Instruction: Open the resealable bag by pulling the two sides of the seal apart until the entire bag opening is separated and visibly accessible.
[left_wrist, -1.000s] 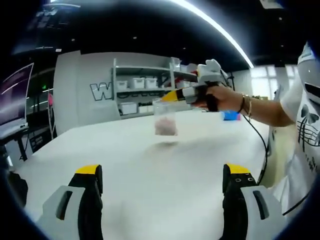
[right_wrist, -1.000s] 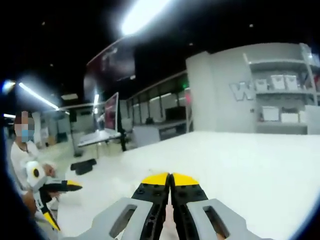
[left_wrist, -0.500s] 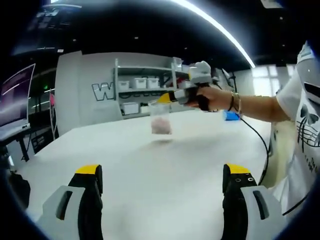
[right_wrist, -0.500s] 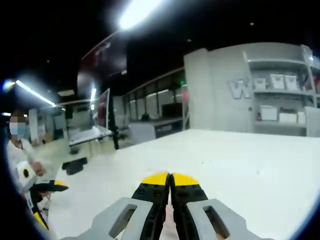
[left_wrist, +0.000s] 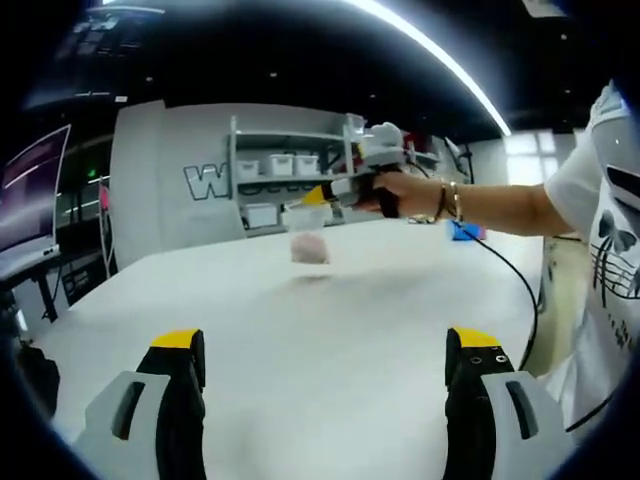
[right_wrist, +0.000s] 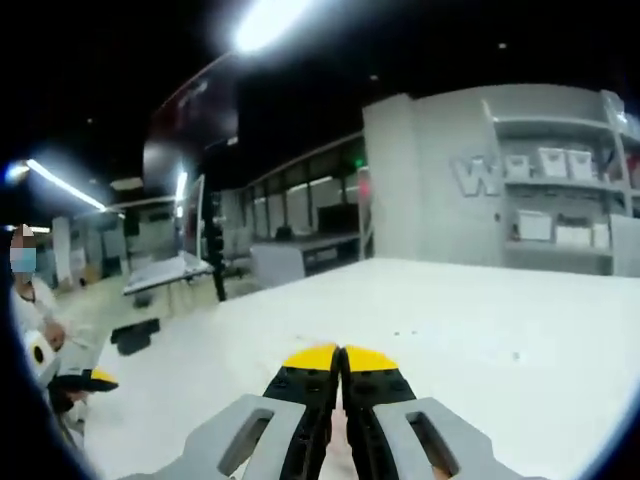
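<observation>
Two closed right gripper (left_wrist: 322, 193) fingers pinch the hanging bag's (left_wrist: 308, 240) top.

Left hand-held gripper (left_wrist: 325, 362) jaws wide apart over white table (left_wrist: 330, 320); right hand-held gripper (left_wrist: 322, 195) pinching hanging resealable bag (left_wrist: 308, 238).

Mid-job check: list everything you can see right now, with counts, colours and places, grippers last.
resealable bag: one, clear with pinkish contents, hanging above the table from the right gripper
table: one, white, under both grippers
shelf unit: one, grey, with white bins, by the back wall
monitor: one, dark, far left
blue object: one, far right table edge
hand: one, holding the right gripper
left gripper: one, grey with yellow tips, jaws apart
right gripper: one, same colours, jaws closed on the bag's top
</observation>
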